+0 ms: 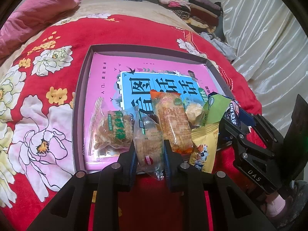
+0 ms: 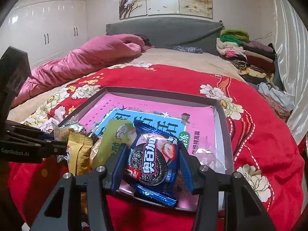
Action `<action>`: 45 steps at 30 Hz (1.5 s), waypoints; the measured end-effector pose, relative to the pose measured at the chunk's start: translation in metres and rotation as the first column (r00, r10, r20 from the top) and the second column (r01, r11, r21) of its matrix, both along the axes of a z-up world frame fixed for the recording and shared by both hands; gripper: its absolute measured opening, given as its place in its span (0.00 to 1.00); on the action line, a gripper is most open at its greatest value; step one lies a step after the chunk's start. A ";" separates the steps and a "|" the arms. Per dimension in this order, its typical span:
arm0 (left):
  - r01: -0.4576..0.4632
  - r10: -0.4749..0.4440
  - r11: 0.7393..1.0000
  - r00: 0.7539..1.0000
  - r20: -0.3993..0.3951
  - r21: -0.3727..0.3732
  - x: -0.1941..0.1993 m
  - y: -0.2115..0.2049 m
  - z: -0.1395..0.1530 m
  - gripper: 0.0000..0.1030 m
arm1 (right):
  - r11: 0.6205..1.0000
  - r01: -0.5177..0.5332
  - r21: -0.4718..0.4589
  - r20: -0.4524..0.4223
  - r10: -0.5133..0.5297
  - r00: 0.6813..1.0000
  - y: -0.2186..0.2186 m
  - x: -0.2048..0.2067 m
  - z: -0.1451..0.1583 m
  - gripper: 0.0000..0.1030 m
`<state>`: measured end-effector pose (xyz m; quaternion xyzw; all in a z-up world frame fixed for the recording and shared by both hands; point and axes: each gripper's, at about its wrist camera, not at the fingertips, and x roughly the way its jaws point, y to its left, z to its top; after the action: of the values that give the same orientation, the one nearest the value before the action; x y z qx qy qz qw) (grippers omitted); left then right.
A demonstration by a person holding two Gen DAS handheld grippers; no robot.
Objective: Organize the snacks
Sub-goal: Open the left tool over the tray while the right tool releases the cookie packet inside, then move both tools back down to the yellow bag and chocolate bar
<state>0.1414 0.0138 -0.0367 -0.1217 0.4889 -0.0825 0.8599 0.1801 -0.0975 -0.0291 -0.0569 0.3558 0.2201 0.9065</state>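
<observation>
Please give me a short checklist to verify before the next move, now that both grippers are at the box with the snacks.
1. Left gripper shut on clear cracker packet: ok.
2. Right gripper shut on blue cookie packet: ok.
3. Both packets over the box: cannot tell; they sit at its near edge.
4. Free room in the box: ok, the far part of the pink book is bare.
5. Grippers apart from each other: ok.
6. Yellow packet fully inside: not ok, it overhangs the edge.

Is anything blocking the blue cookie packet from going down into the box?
Nothing visible: the right gripper holds the blue cookie packet over the box's near edge; the pink floor beyond is bare, other snacks lying left.
</observation>
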 end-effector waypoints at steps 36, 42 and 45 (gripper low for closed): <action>-0.041 0.042 0.999 0.999 0.032 -0.028 -0.014 0.013 0.024 0.59 | 0.993 0.078 0.090 0.012 -0.080 0.997 -0.026 -0.025 0.029 0.65; -0.045 0.047 0.998 0.998 0.050 -0.039 -0.024 0.020 0.037 0.59 | 0.993 0.044 0.107 -0.059 -0.038 0.998 -0.016 -0.045 0.030 0.65; -0.028 0.030 0.998 0.999 0.041 -0.055 -0.030 0.020 0.038 0.59 | 0.994 0.032 0.105 -0.125 -0.018 0.992 -0.009 -0.055 0.024 0.65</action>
<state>0.1113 0.0333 0.0009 -0.1503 0.4665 -0.0856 0.8674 0.1250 -0.1065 -0.0048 0.0101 0.3999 0.2307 0.8870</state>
